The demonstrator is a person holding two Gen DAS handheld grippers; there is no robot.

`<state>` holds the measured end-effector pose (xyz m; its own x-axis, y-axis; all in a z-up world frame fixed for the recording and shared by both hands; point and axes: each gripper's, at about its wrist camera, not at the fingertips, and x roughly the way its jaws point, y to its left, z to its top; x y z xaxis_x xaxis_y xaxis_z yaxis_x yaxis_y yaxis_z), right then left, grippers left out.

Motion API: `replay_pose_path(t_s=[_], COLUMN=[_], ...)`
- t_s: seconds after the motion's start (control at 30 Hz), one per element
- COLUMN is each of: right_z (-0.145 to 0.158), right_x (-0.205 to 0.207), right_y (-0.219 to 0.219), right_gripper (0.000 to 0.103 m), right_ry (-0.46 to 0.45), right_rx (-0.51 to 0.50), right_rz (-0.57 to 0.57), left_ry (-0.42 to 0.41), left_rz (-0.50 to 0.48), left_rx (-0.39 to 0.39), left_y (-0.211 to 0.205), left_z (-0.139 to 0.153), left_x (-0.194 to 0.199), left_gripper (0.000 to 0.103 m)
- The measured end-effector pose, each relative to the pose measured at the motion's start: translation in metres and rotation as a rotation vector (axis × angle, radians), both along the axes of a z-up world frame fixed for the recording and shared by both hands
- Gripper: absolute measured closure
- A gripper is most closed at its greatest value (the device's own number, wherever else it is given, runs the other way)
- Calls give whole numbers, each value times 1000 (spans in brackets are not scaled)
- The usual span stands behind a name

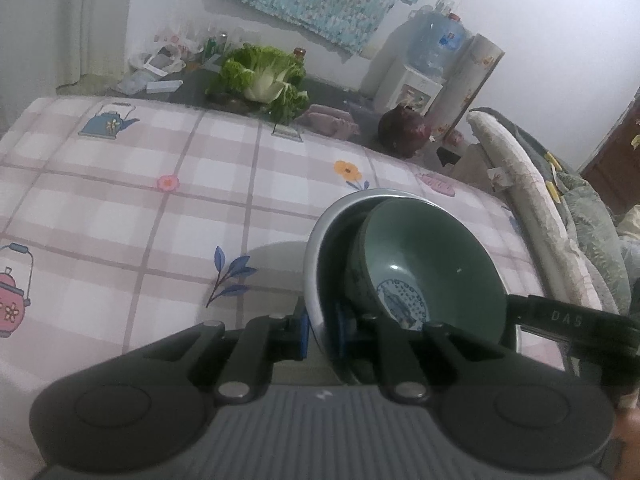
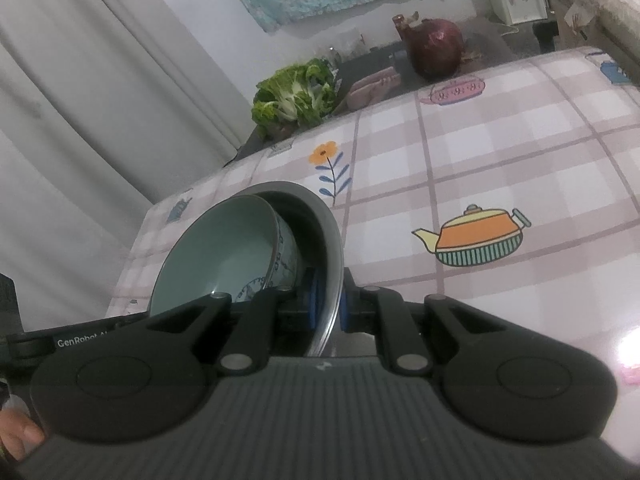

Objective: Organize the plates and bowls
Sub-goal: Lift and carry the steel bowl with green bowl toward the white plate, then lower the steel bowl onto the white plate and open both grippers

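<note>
A grey-rimmed plate (image 1: 316,248) carries a green bowl (image 1: 432,256) with a blue fish drawing inside. My left gripper (image 1: 322,328) is shut on the plate's left rim, its blue pads clamping the edge. In the right wrist view the same plate (image 2: 320,216) shows with the green bowl (image 2: 224,248) inside it, leaning left. My right gripper (image 2: 326,308) is shut on the plate's right rim. The plate is held between both grippers over the checked tablecloth (image 1: 120,216). The right gripper's black body (image 1: 568,320) shows past the bowl in the left wrist view.
A leafy cabbage (image 1: 264,76) and a dark red round vegetable (image 1: 404,130) lie on a dark surface behind the table. A water dispenser (image 1: 420,76) stands by the wall. A padded chair back (image 1: 532,200) is at the right; a curtain (image 2: 80,80) hangs at the left.
</note>
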<state>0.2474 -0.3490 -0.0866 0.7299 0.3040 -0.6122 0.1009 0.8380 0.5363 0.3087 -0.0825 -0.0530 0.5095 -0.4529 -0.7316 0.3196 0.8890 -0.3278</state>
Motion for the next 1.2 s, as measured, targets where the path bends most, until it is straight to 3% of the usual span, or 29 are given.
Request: replay_pose_path(t_s=[0.33, 0.67, 0.93, 1.2], right_z=[32, 59, 42, 13], right_x=[-28, -94, -152, -183], right_y=[4, 17, 34, 45], right_gripper=[93, 93, 93, 93], right_ry=[-33, -51, 0, 49], right_rx=[-5, -5, 20, 33], right_rz=[-9, -17, -11, -13], left_ry=[-44, -77, -40, -4], left_rz=[-8, -13, -15, -16], left_rx=[-7, -14, 3, 33], left_y=[5, 18, 30, 33], left_z=[33, 57, 42, 20], left_x=[-31, -96, -144, -165], left_gripper=[91, 91, 91, 91])
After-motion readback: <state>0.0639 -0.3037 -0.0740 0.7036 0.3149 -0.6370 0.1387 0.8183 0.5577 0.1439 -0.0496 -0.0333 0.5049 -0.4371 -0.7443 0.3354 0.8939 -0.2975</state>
